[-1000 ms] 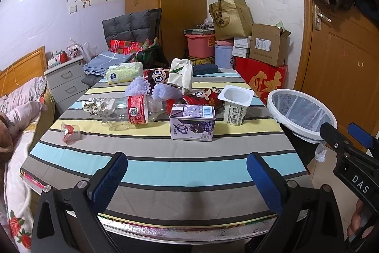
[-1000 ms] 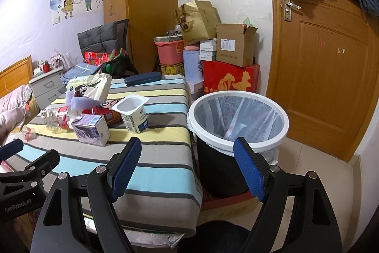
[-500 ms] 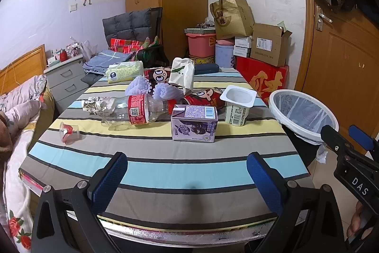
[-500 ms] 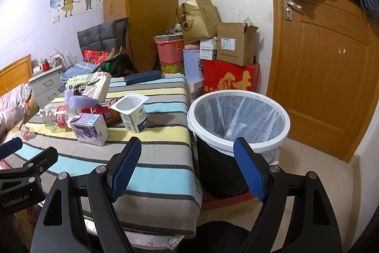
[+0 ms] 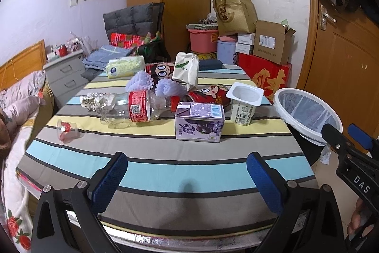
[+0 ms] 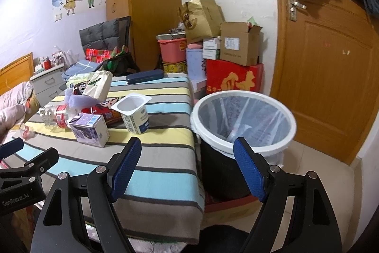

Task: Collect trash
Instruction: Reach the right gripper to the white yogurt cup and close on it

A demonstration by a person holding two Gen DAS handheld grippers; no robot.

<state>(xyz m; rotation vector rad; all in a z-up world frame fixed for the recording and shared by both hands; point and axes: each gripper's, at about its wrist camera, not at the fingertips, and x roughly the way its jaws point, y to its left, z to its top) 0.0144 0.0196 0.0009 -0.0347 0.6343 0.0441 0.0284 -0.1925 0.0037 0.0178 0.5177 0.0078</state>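
On the striped table lie a purple juice carton, an empty yogurt cup, a clear plastic bottle with a red label, a red cartoon can and a small plastic cup. My left gripper is open and empty above the table's near edge. My right gripper is open and empty, over the table's right corner beside the white-rimmed trash bin. The carton and the yogurt cup also show in the right wrist view.
Snack bags, a tissue pack and purple brushes lie farther back on the table. Boxes and a red crate stack against the far wall. A wooden door stands right of the bin. A bed lies left.
Both grippers have drifted slightly; the left view has eased a little nearer the table items. Nothing was taken hold of or moved.
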